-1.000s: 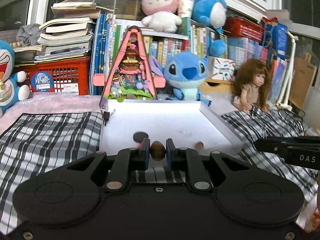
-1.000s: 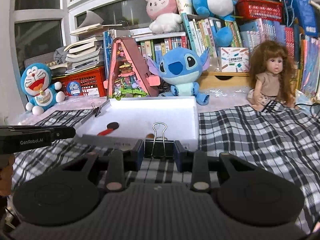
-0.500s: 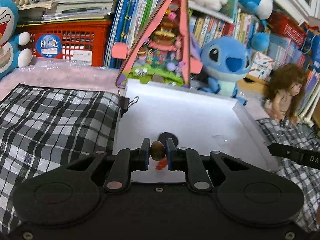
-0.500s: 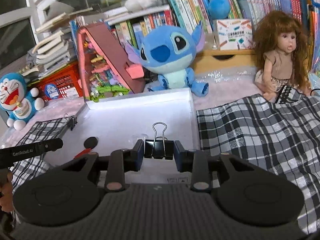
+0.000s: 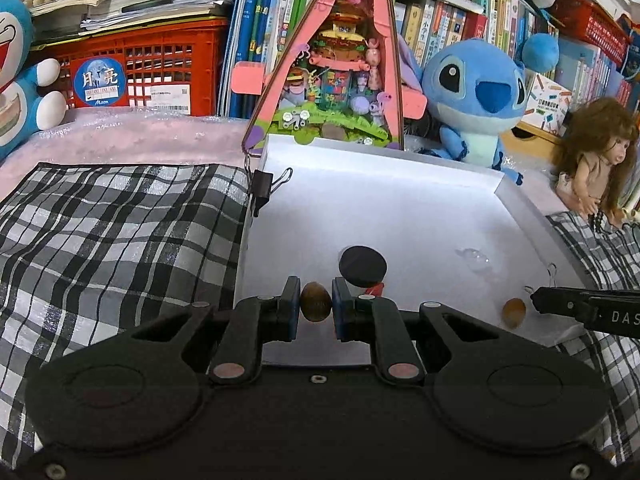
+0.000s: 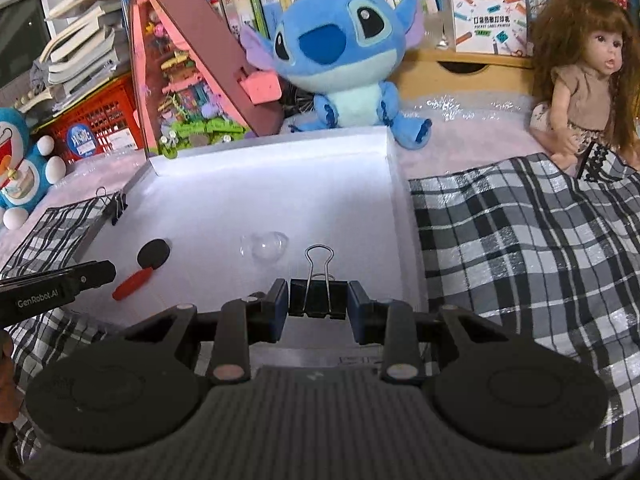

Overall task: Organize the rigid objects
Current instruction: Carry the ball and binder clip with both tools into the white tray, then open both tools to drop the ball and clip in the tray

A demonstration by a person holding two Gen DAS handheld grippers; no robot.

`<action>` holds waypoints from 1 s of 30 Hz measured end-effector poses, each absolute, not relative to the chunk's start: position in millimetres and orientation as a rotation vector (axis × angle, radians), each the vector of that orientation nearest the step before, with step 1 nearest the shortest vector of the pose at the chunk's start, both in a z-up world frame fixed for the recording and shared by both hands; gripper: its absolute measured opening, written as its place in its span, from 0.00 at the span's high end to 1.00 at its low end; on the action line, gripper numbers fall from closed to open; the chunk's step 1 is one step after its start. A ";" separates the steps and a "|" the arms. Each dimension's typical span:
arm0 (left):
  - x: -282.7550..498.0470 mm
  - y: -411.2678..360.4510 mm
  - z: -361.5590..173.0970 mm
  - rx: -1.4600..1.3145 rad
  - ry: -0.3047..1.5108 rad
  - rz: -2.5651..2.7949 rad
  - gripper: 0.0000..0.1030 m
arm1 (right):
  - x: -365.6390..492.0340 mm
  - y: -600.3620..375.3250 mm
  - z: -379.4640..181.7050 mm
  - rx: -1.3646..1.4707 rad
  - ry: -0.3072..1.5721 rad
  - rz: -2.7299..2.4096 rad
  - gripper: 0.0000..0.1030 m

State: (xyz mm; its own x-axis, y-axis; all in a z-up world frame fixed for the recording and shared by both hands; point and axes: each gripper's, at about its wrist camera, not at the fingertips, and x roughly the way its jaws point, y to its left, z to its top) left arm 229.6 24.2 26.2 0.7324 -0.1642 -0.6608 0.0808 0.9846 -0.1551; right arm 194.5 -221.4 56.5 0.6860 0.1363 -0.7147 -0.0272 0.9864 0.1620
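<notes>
Tray (image 5: 400, 184) fills far more of both views than a second ago, since I've brought both grippers in over its near edge. My left gripper (image 5: 316, 303) stays clamped on the brown bead (image 5: 315, 302) at lower centre, hiding part of the red stick (image 5: 375, 289) under the black disc (image 5: 363, 266). My right gripper (image 6: 318, 303) keeps pinching the binder clip (image 6: 318, 300); the clear thing (image 6: 264, 246) beyond it I can't identify.

The Doraemon plush (image 5: 16, 80) is cut by the left edge (half a face only), and the red-handled tool (image 5: 374, 289) hides behind the left gripper (image 5: 316, 307).
</notes>
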 end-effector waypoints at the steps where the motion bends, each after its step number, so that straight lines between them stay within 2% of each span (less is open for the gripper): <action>1: 230.0 23.9 25.4 -0.115 0.739 -0.135 0.85 | 195.6 -220.7 55.6 0.141 0.815 0.093 0.64; 15: 230.6 16.2 22.5 -0.074 0.735 -0.140 0.85 | 200.2 -214.0 50.9 0.111 0.838 0.096 0.64; 21: 229.0 15.9 24.1 -0.067 0.733 -0.129 0.83 | 198.8 -214.2 52.4 0.117 0.832 0.098 0.61; 22: 227.9 16.1 24.9 -0.065 0.730 -0.127 0.81 | 198.3 -214.6 53.1 0.119 0.831 0.100 0.57; 24: 225.3 16.9 27.2 -0.068 0.726 -0.126 0.70 | 196.9 -215.3 55.0 0.120 0.826 0.103 0.46; 30: 210.2 18.1 40.5 -0.066 0.689 -0.142 0.52 | 188.0 -217.4 64.6 0.116 0.794 0.113 0.36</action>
State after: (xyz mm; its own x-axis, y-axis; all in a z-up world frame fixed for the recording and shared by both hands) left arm 210.2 18.1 40.5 0.7629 -0.1521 -0.6284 0.1084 0.9883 -0.1076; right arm 188.0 -217.4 64.6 0.6960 0.1442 -0.7034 -0.0572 0.9876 0.1459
